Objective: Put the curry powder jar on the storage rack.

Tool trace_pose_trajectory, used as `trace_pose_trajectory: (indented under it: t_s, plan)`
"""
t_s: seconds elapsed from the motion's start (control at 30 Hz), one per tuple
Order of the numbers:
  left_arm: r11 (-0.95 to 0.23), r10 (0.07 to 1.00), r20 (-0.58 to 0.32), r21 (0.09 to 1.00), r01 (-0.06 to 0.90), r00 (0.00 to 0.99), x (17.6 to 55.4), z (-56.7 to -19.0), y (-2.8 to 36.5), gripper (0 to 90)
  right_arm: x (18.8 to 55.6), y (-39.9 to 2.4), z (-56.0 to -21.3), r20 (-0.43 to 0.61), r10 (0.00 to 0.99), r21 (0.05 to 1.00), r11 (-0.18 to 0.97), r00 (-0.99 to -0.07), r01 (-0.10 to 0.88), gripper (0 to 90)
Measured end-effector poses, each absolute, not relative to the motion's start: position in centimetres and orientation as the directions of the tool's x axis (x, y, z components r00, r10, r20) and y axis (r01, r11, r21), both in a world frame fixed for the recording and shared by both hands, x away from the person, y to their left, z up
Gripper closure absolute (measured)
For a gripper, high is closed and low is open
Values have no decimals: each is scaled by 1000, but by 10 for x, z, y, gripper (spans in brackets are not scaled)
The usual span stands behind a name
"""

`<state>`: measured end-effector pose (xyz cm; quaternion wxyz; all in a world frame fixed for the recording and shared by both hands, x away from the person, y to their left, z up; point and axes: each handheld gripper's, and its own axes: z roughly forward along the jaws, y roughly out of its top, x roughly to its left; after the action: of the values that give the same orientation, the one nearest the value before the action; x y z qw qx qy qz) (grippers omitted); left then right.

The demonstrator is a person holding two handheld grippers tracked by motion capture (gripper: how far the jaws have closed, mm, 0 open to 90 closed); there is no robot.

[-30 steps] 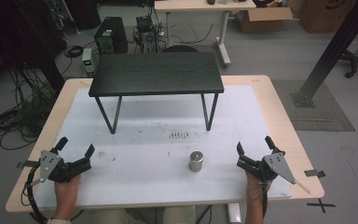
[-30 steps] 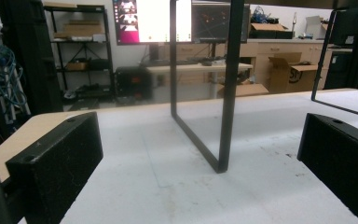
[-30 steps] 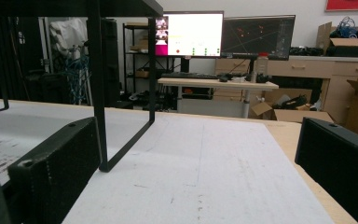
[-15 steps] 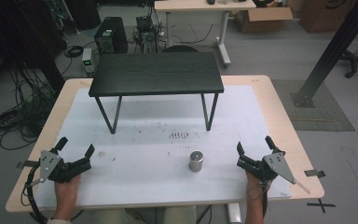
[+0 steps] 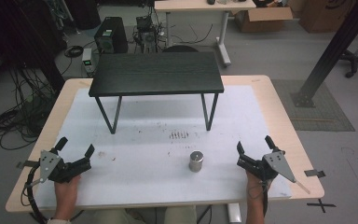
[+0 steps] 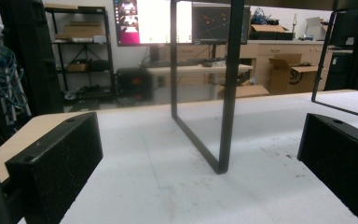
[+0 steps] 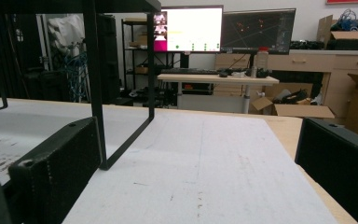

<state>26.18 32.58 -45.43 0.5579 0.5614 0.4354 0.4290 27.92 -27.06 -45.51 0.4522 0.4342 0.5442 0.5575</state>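
Note:
A small metal cylinder stands upright on the white mat, near the front and a little right of centre. My left gripper rests at the front left of the mat, open, with nothing between its jaws. My right gripper rests at the front right, open and holding nothing, to the right of the cylinder and apart from it. In the left gripper view the left gripper looks past wide-apart jaws at a black shelf leg. In the right gripper view the right gripper faces bare mat, with a shelf leg at left.
A low black shelf on thin metal legs stands across the far half of the mat. The wooden table borders the mat on all sides. Desks, monitors, boxes and cables lie beyond the table's far edge.

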Motion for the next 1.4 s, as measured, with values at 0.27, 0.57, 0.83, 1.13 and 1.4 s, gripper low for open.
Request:
trace_pose_trajectory:
  t_s: [0.27, 0.57, 0.83, 1.13, 1.4]
  plan:
    - [1, 967, -4, 1000, 10, 253, 262, -454, 326, 2, 279, -271, -452, 0, 976, 1000, -7, -219, -30, 0]
    - [0, 968, -3, 1000, 10, 253, 262, -454, 326, 2, 277, -270, -435, -15, 968, 999, 6, -249, -39, 0]
    - [-1, 968, -1, 1000, 9, 252, 262, -454, 326, 2, 272, -268, -427, -13, 958, 1000, 6, -286, -29, 9]
    - [-1, 968, -2, 1000, 11, 253, 262, -454, 326, 2, 259, -263, -417, -3, 925, 1000, 6, -379, 5, 14]
    - [2, 967, -4, 1000, 10, 253, 262, -454, 326, 2, 248, -247, -410, -17, 891, 1000, 25, -454, 11, 18]
